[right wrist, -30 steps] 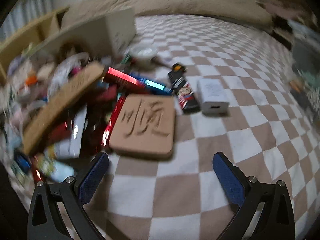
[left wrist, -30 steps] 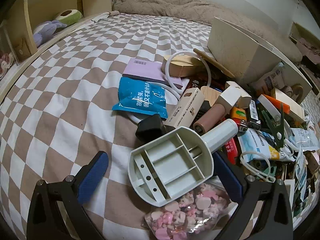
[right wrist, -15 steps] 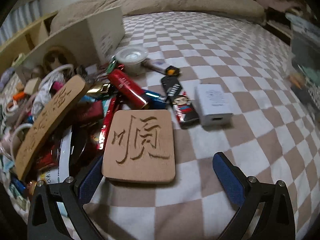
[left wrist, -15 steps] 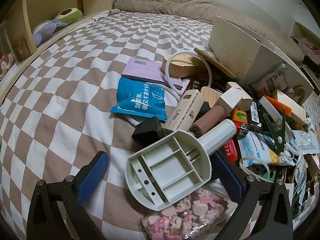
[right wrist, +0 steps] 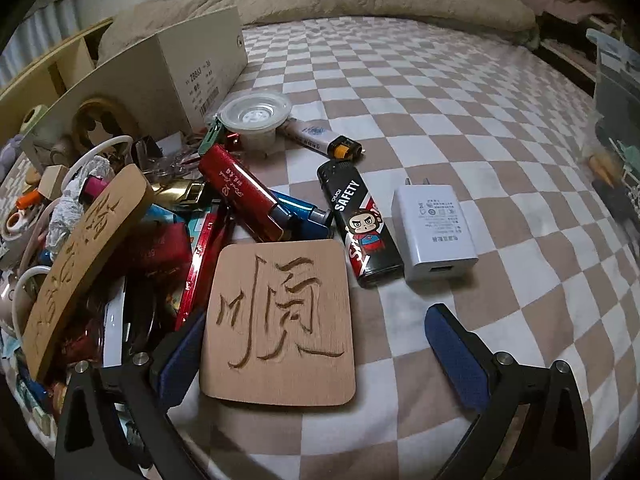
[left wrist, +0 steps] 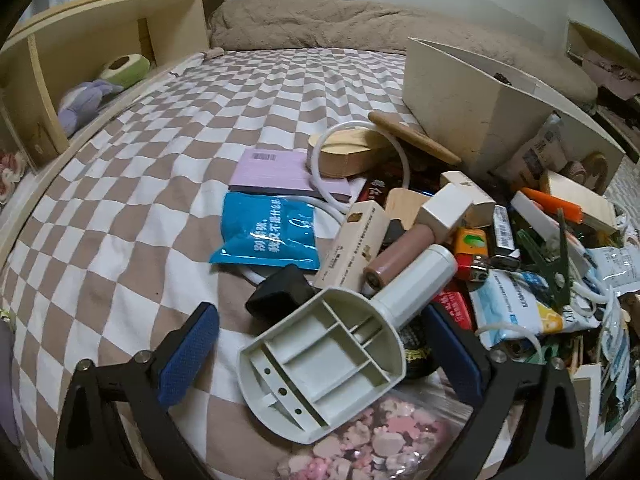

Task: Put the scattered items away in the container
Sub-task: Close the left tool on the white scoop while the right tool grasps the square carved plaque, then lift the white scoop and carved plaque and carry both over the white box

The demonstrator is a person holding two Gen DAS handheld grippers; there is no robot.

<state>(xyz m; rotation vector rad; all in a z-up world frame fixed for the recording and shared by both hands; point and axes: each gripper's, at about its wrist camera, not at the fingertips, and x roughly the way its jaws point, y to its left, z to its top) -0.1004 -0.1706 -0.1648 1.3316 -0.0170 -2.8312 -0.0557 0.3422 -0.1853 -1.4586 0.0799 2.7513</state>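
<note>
The right claw (right wrist: 320, 354) is spread wide and holds nothing, with the carved wooden tile (right wrist: 280, 324) lying flat on the checkered bedspread (right wrist: 460, 120) between its fingers, closer to the left one. The tile looks stiff, light and smooth-faced, so a pinch across its two side edges seems the sound hold (flat on soft bedding, the rim may sink a little). Its slightly longer axis runs straight away from the claw, the carved character upright to this view. The left claw (left wrist: 320, 356), equally spread, straddles a pale plastic scoop (left wrist: 332, 356), rigid and light; its handle points up and rightward toward the cardboard box (left wrist: 460, 100) well beyond.
</note>
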